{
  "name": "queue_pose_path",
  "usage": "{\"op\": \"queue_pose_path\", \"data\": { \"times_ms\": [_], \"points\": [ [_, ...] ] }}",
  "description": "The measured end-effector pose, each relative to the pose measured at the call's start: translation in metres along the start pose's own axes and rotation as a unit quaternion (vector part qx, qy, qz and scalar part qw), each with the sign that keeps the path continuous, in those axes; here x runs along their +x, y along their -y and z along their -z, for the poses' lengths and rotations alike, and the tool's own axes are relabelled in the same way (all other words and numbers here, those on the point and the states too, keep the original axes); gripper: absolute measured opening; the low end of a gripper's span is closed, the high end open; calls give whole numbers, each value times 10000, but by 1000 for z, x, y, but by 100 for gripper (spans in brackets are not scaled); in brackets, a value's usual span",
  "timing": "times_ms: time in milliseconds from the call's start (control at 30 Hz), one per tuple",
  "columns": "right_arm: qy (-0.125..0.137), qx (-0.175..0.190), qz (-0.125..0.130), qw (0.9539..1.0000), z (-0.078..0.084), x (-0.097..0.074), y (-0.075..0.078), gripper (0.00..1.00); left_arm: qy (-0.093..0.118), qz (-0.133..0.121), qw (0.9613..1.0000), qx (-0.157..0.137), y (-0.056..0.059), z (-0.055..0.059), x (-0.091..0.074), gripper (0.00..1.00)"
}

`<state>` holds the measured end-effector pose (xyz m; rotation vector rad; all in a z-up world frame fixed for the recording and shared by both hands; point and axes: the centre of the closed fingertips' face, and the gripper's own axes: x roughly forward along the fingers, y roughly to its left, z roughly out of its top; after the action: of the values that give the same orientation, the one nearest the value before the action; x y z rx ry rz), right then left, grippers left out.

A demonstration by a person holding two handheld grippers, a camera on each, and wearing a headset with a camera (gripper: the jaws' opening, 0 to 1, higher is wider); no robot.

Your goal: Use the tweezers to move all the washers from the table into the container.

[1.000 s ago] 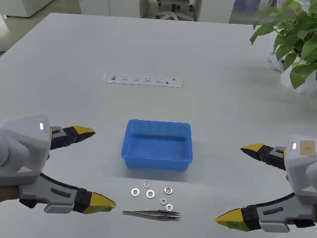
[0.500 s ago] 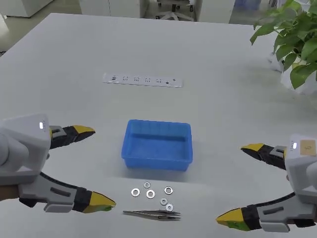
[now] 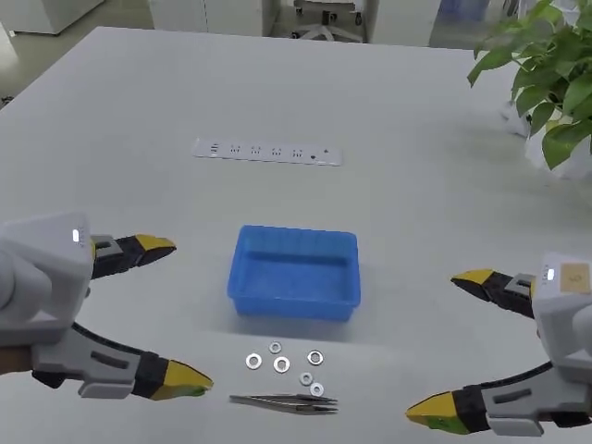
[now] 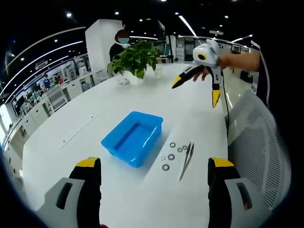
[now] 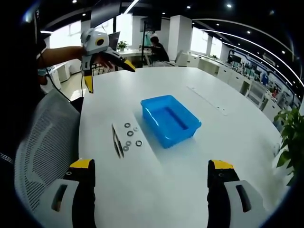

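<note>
Tweezers (image 3: 283,400) beside 6 washers (image 3: 282,363), blue container (image 3: 291,303), left tongs (image 3: 185,313) spread, right tongs (image 3: 437,344) spread

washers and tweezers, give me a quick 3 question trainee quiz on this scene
1. True or false: the tweezers lie inside the bin.
2. How many washers lie on the table? A three, B six, C nine.
3. Missing word: the left claw and the right claw are both ___.

Key: 1 false, they lie on the table next to the washers. 2 B. 3 open.
</note>
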<state>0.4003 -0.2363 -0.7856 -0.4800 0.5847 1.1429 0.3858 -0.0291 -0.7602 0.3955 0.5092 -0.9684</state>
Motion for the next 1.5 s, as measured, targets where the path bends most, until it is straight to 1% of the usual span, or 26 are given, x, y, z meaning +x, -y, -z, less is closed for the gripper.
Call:
{"op": "queue_pose_path", "data": {
  "times_ms": [400, 467, 633, 767, 833, 900, 1033, 1133, 1233, 1367, 1500],
  "points": [
    [-75, -104, -46, 9999, 0, 1, 0, 100, -56, 27, 10000, 52, 1, 1, 0, 99],
    [-103, -185, -37, 9998, 0, 2, -1, 100, -123, 43, 9999, 93, 1, 3, 1, 99],
    [-167, -292, -45, 9994, 1, 5, -1, 98, -215, 119, 9995, 179, 6, 7, 5, 99],
    [-204, -360, -143, 9990, 3, 11, -5, 97, -205, 186, 9995, 177, 9, 9, 10, 98],
    [-241, -411, -193, 9987, 5, 15, -7, 96, -281, 219, 9992, 195, 11, 12, 13, 98],
    [-248, -452, -215, 9984, 4, 17, -9, 95, -310, 238, 9990, 225, 12, 13, 15, 97],
    [-279, -574, -312, 9975, 4, 24, -13, 91, -313, 317, 9987, 250, 17, 15, 18, 94],
    [-306, -719, -351, 9963, 2, 30, -16, 86, -425, 406, 9978, 309, 22, 20, 22, 91],
    [-370, -857, -408, 9948, 3, 36, -18, 82, -476, 499, 9970, 356, 27, 23, 25, 87],
    [-416, -1025, -510, 9926, 2, 43, -24, 77, -474, 573, 9963, 440, 33, 26, 30, 81],
    [-438, -1149, -577, 9907, 0, 49, -28, 73, -484, 619, 9957, 485, 35, 29, 33, 76]
  ]
}}
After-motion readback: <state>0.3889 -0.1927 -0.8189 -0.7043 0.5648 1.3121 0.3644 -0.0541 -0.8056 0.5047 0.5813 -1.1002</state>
